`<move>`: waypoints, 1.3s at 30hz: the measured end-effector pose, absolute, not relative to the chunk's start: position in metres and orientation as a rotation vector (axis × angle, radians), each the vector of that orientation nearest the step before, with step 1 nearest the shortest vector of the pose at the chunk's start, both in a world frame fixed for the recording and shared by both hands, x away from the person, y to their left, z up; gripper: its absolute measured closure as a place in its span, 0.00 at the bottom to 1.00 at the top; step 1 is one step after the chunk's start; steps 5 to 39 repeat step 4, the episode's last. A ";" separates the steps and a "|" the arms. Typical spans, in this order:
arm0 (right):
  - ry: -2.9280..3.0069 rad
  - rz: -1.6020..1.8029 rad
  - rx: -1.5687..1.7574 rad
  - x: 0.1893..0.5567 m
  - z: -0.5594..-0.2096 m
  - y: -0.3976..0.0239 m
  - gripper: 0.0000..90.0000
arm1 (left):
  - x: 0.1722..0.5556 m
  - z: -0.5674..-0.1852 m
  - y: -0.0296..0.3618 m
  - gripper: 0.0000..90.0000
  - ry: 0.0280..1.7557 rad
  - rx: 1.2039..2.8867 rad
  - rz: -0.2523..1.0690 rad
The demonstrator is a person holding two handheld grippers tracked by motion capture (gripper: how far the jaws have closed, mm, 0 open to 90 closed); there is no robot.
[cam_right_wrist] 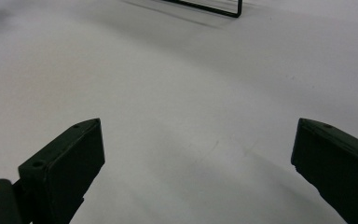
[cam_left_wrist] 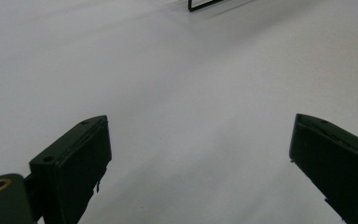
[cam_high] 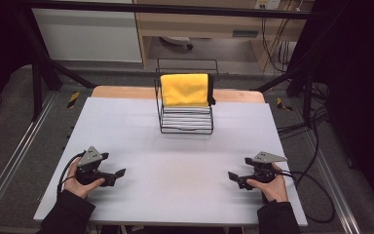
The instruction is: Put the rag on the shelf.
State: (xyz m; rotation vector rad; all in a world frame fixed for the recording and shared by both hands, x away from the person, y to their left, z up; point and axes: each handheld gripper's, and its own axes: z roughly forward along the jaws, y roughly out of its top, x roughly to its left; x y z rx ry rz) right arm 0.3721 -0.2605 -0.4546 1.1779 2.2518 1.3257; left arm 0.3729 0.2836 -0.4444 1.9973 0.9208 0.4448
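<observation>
left gripper (cam_high: 109,169) is held low at the table's (cam_high: 126,126) near left, jaws spread wide, nothing gripped. further back at the middle, a yellow cloth (cam_high: 185,89) is seen draped over a black wire rack (cam_high: 185,119), untouched. right gripper (cam_high: 237,169) is parked near right, also wide and empty. nothing looks started yet, so pretty much everything is left.

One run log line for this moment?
left gripper: open, empty | right gripper: open, empty | yellow cloth: draped on wire rack

Fluffy yellow cloth (cam_high: 184,89), black wire rack (cam_high: 185,121), matt white table (cam_high: 175,165)
</observation>
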 end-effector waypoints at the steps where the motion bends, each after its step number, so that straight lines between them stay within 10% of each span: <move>1: 2.250 1.325 1.177 0.372 -0.455 -0.261 0.03 | 0.373 -0.445 0.284 0.06 0.918 1.999 0.448; 39: 2.251 1.323 1.178 0.372 -0.454 -0.261 0.03 | 0.372 -0.446 0.283 0.06 0.919 2.002 0.440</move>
